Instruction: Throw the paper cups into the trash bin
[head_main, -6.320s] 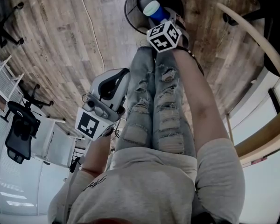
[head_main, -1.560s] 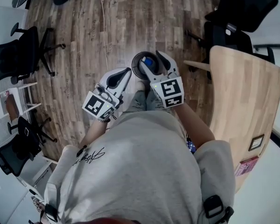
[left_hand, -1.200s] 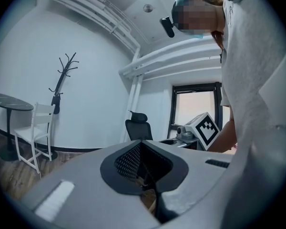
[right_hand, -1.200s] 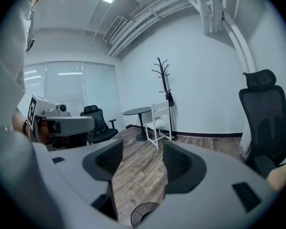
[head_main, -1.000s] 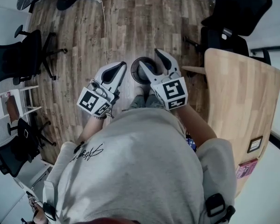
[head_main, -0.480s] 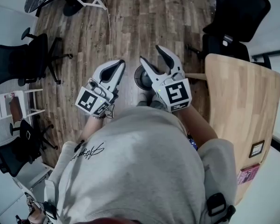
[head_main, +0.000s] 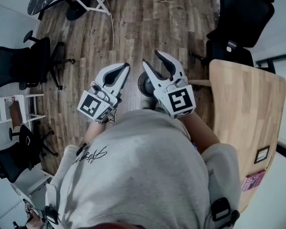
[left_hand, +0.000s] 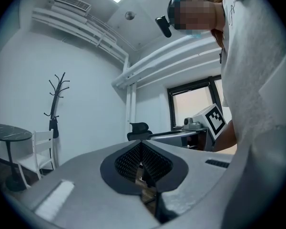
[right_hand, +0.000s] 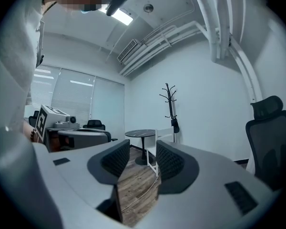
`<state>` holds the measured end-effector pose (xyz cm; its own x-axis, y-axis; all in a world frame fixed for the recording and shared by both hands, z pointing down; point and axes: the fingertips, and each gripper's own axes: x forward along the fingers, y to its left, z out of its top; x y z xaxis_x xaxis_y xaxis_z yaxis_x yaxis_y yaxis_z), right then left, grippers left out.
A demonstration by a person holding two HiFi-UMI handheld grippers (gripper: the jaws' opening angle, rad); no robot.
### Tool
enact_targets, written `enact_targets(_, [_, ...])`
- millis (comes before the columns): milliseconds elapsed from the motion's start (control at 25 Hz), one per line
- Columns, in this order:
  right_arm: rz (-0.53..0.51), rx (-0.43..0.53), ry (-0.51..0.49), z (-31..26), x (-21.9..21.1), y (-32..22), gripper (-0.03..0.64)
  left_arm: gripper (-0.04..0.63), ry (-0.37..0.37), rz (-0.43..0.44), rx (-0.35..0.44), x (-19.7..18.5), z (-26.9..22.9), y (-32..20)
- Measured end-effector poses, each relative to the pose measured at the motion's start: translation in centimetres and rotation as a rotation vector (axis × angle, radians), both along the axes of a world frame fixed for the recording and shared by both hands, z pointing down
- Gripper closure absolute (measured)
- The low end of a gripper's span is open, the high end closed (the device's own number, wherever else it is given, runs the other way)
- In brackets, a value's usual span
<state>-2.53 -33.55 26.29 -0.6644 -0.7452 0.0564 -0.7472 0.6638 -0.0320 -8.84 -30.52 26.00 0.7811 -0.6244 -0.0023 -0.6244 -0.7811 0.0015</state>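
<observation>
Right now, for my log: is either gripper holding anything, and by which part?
Nothing held. Left gripper shut, empty; right gripper open, empty, its jaws having just been closing.

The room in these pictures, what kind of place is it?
Probably an office or meeting room. There are black swivel chairs on a wood floor, a long wooden table and a coat stand by the white wall.

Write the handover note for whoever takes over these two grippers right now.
Left gripper: jaws shut, nothing in them.
Right gripper: jaws apart, just been closing, nothing between them. In the head view it overlaps the trash bin on the floor.
Cups: none in view; the bin's inside is mostly hidden by the right gripper.
Done: neither gripper carries a cup.
Left: look for remaining cups; the visible part of the wooden table shows none.
</observation>
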Motion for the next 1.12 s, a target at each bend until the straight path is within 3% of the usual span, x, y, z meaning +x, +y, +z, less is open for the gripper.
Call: enact_targets(1120, [-0.005,-0.028,0.007,0.5,-0.4,1.5,0.552,0.592,0.034,0.051,0.012,1.0,-1.5,1.4])
